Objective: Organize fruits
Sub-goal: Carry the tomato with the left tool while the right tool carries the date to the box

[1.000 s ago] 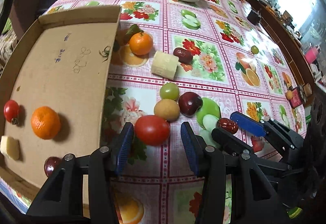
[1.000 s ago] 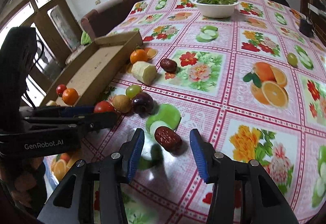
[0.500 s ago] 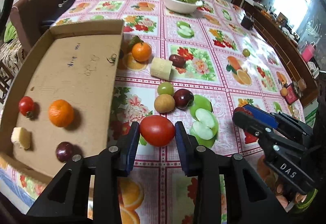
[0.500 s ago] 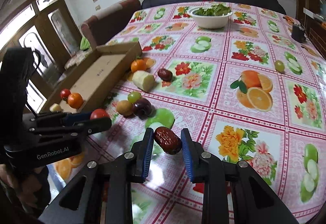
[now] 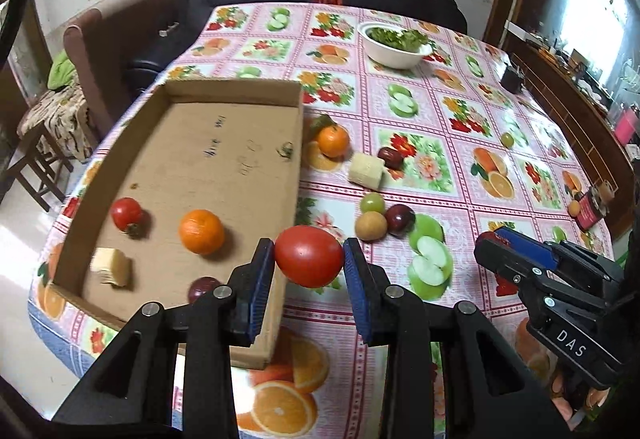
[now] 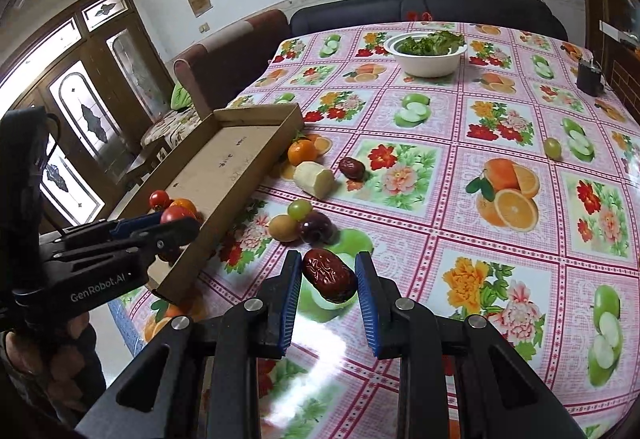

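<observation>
Two grips holding: left gripper (image 5: 309,266) pinching tomato (image 5: 309,256) at its widest part, lower centre w/ cardboard tray (image 5: 298,143) just left; smooth, soft, bruising risk. Right gripper (image 6: 329,279) clamping wrinkly date (image 6: 329,274), lower centre; light, grippy, squashy.

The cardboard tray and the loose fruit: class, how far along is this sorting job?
Done: the cardboard tray already holds a small tomato, an orange, a pale chunk and a dark plum. In hand: the left gripper holds a large tomato; the right gripper holds a red date. Left: seven pieces still lie on the tablecloth.
</observation>
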The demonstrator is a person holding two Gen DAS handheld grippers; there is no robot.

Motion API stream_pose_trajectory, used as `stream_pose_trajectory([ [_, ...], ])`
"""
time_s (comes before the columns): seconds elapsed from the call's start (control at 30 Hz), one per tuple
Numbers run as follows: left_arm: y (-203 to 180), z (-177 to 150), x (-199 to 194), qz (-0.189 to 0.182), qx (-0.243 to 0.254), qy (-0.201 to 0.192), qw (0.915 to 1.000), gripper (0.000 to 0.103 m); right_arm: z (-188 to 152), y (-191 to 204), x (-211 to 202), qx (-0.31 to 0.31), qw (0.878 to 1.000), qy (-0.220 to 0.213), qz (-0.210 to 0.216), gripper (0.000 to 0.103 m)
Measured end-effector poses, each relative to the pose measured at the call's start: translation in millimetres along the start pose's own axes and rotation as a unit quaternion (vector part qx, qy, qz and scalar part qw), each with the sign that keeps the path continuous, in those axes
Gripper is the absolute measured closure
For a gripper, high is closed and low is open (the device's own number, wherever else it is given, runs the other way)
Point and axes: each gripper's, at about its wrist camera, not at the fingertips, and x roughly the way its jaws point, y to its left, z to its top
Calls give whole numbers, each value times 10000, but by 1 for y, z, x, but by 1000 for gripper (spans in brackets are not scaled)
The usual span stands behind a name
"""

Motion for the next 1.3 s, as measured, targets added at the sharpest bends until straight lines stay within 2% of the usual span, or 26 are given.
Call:
stream_pose_trajectory([
  [0.4, 25, 4, -5, 200, -196, -158, 9995, 70, 9, 24, 10, -190, 9997, 56, 107, 75],
  [0.8, 50, 8, 0, 192, -425, -154, 9988, 70, 19, 41, 24, -313, 9993, 105, 200, 75],
  [1.03, 91, 27, 4, 281, -821, -206, 9960, 70, 36, 55, 40, -308, 9986, 91, 426, 75],
  [1.3, 133, 43, 22, 447, -1325, -158, 9900, 70, 58, 91, 67, -401, 9957, 95, 829, 75],
])
